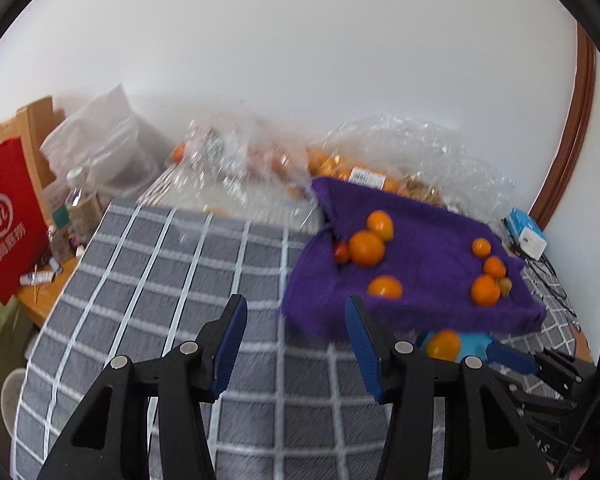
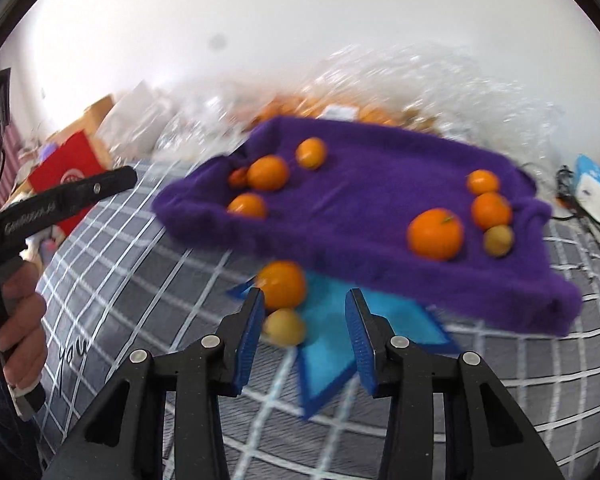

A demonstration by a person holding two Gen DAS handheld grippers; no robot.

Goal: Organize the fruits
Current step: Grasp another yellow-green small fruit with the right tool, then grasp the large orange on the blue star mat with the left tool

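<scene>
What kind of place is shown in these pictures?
Probably a room in a home: a grey checked cloth covers the surface, with clear plastic fruit bags by a white wall and a red shopping bag nearby.

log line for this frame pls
task: organize fruits | left gripper: open, empty | right gripper: open, empty | orange, yellow fruit: on blue mat
</scene>
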